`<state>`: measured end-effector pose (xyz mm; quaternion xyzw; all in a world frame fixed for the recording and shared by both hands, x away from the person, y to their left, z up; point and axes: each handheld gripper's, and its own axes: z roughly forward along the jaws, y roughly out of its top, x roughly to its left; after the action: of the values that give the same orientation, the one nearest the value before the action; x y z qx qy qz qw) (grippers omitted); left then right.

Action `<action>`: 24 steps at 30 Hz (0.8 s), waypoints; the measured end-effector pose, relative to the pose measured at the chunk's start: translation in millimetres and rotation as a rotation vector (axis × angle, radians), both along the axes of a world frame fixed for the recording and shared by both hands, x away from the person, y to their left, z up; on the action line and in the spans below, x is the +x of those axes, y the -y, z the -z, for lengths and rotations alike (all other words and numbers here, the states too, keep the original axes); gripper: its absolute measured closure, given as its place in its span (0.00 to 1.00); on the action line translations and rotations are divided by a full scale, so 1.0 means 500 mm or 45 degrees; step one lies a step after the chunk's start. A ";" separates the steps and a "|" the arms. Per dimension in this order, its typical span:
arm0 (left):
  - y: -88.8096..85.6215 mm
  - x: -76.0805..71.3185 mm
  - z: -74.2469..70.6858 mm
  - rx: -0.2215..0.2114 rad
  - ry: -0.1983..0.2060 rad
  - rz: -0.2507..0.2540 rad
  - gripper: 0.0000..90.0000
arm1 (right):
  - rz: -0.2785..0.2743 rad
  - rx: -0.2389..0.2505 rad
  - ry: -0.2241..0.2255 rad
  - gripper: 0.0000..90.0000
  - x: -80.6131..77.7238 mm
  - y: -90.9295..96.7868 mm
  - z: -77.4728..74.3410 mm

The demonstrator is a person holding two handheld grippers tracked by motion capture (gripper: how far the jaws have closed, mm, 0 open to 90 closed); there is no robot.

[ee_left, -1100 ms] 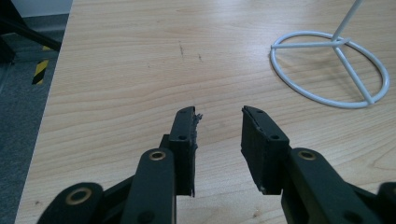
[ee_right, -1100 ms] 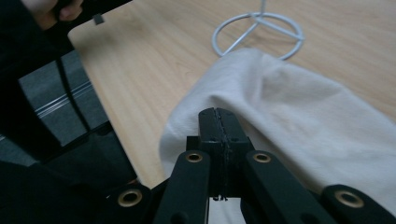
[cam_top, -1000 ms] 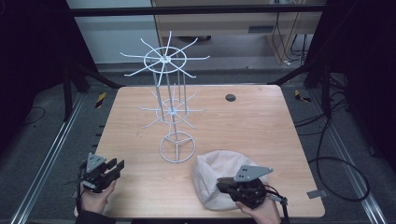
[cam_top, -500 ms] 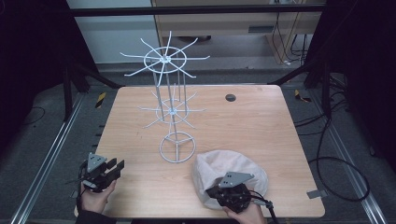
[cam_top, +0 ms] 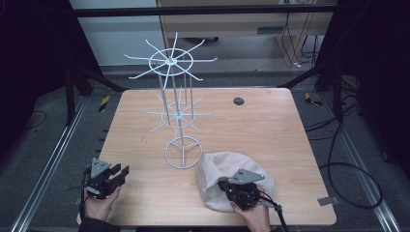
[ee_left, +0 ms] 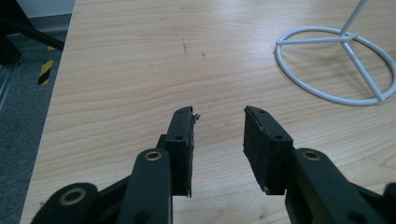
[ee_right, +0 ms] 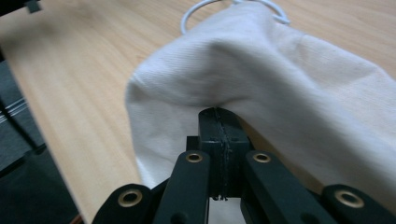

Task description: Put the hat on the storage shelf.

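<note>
On the worktop (cam_top: 270,121), the white cloth (cam_top: 220,169) is lying crumpled near the front edge at about five o'clock from the ring base of the white wire rack (cam_top: 183,152), just beside it. The right claw (cam_top: 231,186) is resting on the cloth's near side, its jaws pressed together with the fabric edge pinched between them, as the right gripper view is showing (ee_right: 218,119). The left claw (cam_top: 118,174) is hovering at the worktop's seven o'clock corner, jaws standing partly apart around nothing (ee_left: 218,116).
</note>
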<state>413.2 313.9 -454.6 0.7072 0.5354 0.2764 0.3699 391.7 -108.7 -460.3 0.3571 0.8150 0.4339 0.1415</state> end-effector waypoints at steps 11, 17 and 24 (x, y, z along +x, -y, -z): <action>0.031 -0.013 -0.012 -0.073 -0.001 0.101 0.84 | -0.017 0.059 0.017 1.00 -0.004 0.009 -0.019; 0.081 -0.031 -0.019 -0.089 -0.010 0.226 0.92 | 0.004 0.125 0.081 1.00 -0.012 0.037 -0.058; 0.179 -0.059 -0.022 -0.065 0.001 0.398 0.97 | 0.182 0.120 0.130 1.00 0.015 0.134 -0.072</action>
<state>383.5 224.3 -443.4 0.7723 0.4254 0.2020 0.4264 399.2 -175.7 -424.2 0.3979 0.7578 0.4783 0.1965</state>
